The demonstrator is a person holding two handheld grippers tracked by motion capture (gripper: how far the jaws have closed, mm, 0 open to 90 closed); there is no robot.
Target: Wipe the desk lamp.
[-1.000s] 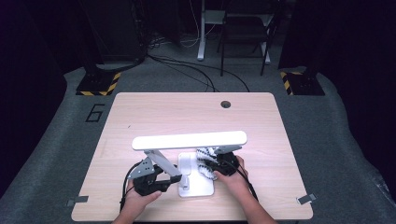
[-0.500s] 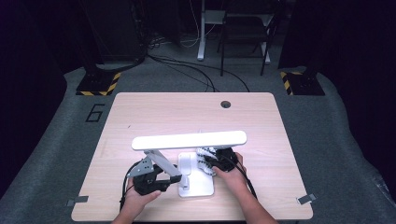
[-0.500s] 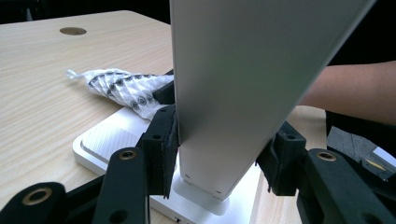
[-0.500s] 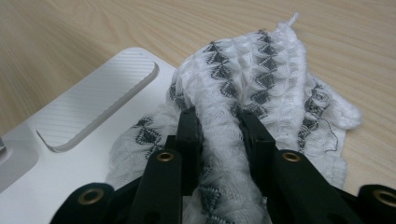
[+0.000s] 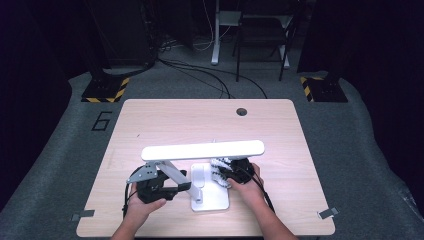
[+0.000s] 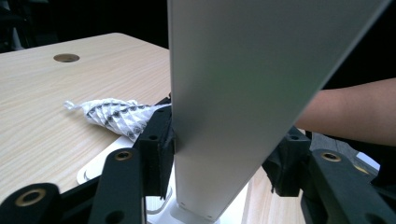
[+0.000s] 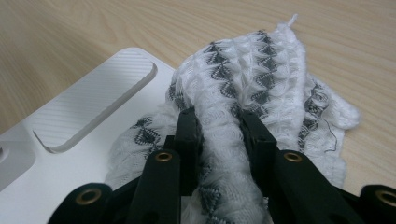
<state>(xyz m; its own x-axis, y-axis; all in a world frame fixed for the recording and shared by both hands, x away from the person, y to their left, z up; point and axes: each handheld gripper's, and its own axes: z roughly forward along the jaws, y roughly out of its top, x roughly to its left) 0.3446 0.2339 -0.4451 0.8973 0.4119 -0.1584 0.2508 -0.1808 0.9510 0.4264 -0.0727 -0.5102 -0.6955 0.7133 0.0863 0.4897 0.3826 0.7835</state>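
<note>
Cloth (image 7: 261, 88), white with grey zigzag pattern, lies bunched on lamp base (image 7: 93, 112) edge and bench (image 5: 200, 120); fold pinched between right gripper (image 7: 219, 126) fingers, closed on it. Near part of cloth hidden behind those fingers. Desk lamp arm (image 6: 243, 93), flat and pale, sits between left gripper (image 6: 224, 149) fingers; left one touches arm, right one's contact hard to judge, these having just been opening. Lamp head (image 5: 202, 149) covers part of cloth in high view.
</note>
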